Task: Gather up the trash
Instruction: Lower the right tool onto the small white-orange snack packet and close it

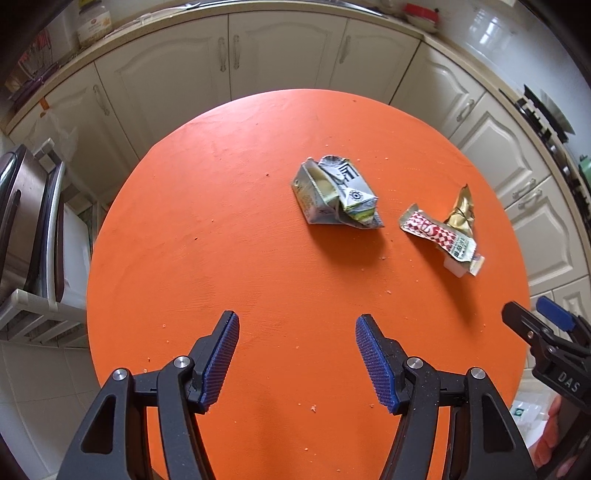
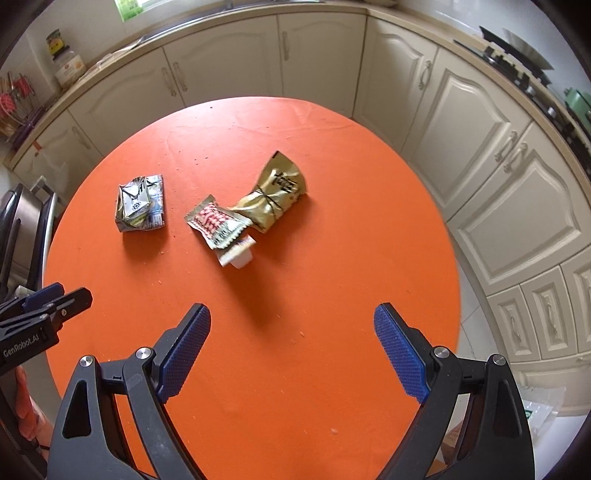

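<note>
A round orange table (image 1: 229, 229) (image 2: 332, 295) carries the trash. A crushed grey drink carton (image 1: 336, 195) (image 2: 139, 203) lies nearest the left gripper's side. Beside it lie a red-and-white checked wrapper (image 1: 439, 234) (image 2: 216, 223), a gold wrapper (image 1: 461, 210) (image 2: 275, 194) and a small white plastic cup (image 1: 456, 266) (image 2: 240, 258) under the checked wrapper. My left gripper (image 1: 297, 363) hovers open over the near part of the table, nothing between its blue pads. My right gripper (image 2: 291, 354) hovers open too, wider, short of the wrappers. Each gripper shows at the edge of the other's view.
Cream kitchen cabinets (image 1: 280, 55) (image 2: 480, 155) curve around behind the table. A metal rack (image 1: 29, 229) stands at the left. A jar (image 1: 92, 26) sits on the counter and a stove (image 2: 524, 62) is at the right. Crumbs dot the tabletop.
</note>
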